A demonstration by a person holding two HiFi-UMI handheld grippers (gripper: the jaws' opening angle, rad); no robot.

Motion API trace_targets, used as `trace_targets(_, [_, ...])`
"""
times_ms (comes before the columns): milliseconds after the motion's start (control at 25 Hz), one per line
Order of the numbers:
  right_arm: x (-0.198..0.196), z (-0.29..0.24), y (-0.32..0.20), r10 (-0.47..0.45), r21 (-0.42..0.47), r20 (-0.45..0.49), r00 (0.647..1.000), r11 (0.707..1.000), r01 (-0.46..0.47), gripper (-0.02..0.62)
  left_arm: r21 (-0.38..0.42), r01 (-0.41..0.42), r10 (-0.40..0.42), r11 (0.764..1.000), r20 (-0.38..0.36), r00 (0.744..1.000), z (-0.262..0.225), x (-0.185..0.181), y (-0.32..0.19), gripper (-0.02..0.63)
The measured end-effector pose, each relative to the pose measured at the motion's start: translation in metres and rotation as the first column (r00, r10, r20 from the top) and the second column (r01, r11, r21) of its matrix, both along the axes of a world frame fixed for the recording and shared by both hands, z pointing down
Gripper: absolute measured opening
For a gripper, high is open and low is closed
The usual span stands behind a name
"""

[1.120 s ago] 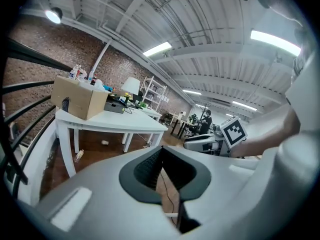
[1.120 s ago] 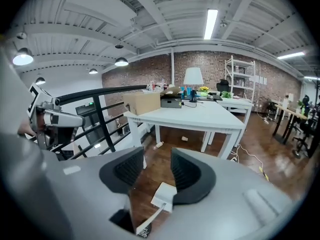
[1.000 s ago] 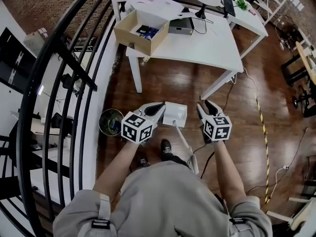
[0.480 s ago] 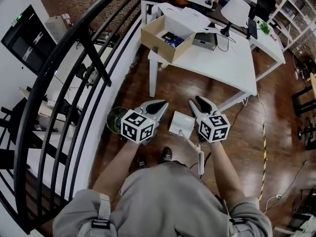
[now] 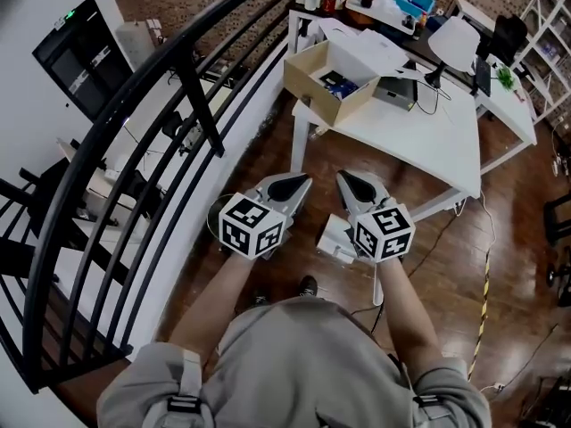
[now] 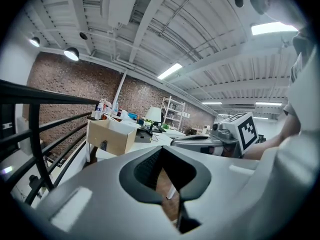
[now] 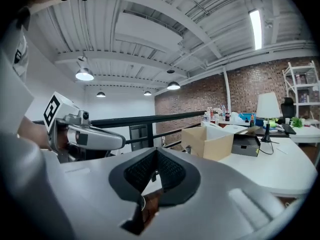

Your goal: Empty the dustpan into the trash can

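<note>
The white dustpan (image 5: 335, 237) sits on the wood floor, its long handle (image 5: 376, 290) running back toward my feet, and the right gripper's marker cube partly covers it. My left gripper (image 5: 290, 184) and right gripper (image 5: 352, 185) hover side by side above the floor, pointing at the table. In the left gripper view my left gripper (image 6: 161, 151) has its jaws shut with nothing between them. In the right gripper view my right gripper (image 7: 156, 151) is likewise shut and empty. The trash can is hidden behind the left gripper.
A white table (image 5: 428, 141) ahead carries an open cardboard box (image 5: 335, 83), a lamp (image 5: 455, 43) and a grey device. A black stair railing (image 5: 178, 96) runs along the left. Cables and a striped tape line (image 5: 486, 275) cross the floor at right.
Both grippers rose and came closer together. The right jaws, open before, have closed on nothing. The trash can, seen left of the left gripper earlier, has slipped out of sight.
</note>
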State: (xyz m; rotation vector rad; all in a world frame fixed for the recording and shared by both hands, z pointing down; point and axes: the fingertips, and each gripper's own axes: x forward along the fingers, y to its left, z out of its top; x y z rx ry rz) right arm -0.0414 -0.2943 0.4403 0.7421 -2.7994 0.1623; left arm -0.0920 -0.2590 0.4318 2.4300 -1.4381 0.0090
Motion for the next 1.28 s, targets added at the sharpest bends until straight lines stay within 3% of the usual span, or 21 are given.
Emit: trace_targets(1280, [0.011, -0.019, 0.010, 0.008, 0.002, 0.058, 0.998, 1.000, -0.008, 0.005, -0.009, 0.032, -0.031, 0.999, 0.051, 0.998, -0.005, 0.007, 0.006, 0.006])
